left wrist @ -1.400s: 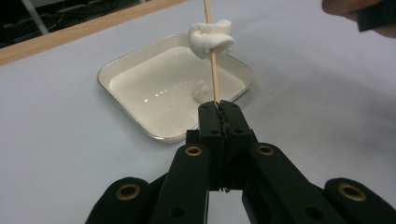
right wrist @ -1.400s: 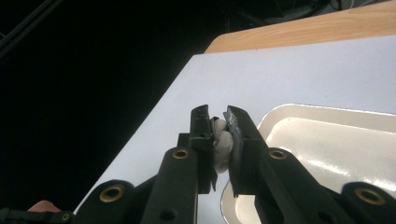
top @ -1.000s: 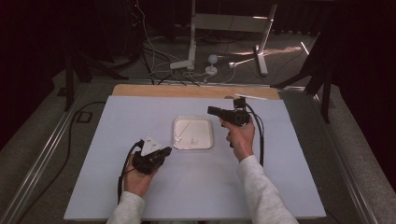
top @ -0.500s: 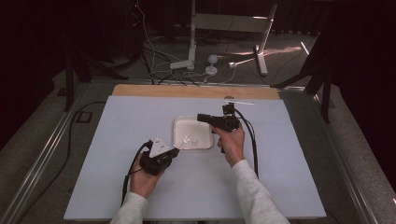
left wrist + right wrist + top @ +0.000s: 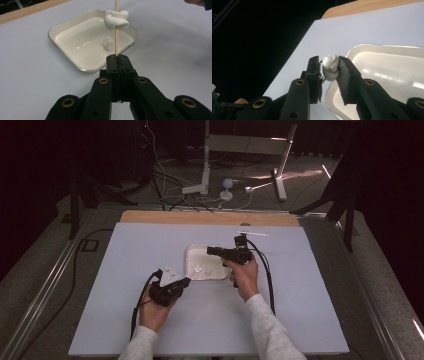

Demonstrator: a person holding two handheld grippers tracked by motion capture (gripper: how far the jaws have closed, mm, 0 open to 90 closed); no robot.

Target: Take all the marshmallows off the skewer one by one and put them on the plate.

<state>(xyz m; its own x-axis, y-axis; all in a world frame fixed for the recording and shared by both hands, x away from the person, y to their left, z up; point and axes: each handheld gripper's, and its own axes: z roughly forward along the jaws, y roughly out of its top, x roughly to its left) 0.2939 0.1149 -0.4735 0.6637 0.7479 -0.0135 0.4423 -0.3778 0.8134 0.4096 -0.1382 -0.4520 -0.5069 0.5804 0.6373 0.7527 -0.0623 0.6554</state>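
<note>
My left tongs (image 5: 117, 58) are clenched on a thin wooden skewer (image 5: 116, 37), which stands straight up out of the tips with one marshmallow (image 5: 116, 18) already threaded partway up it. My right tongs (image 5: 329, 66) are grasping a second marshmallow (image 5: 330, 67), pinched between the two tips and held just above the near corner of the tray (image 5: 387, 47).

Since a second ago my right hand (image 5: 245, 277) has swung from beyond the tray's far right side in over the tray itself, and the left hand (image 5: 152, 312) has drifted right and a little toward the tray. So the two tools are closing on each other, and I read that as lining up the held piece for the skewer's point.

Outward from there, the shallow white tray (image 5: 191, 270) sits mid-counter, with one more small marshmallow (image 5: 108, 43) lying loose on its floor. The pale counter (image 5: 125, 270) is bare around it, a wooden strip (image 5: 165, 217) running along its far edge.

My guess is that the next move needs the skewer tip centred on the soft piece; an off-centre push could tear it or bend the stick.
</note>
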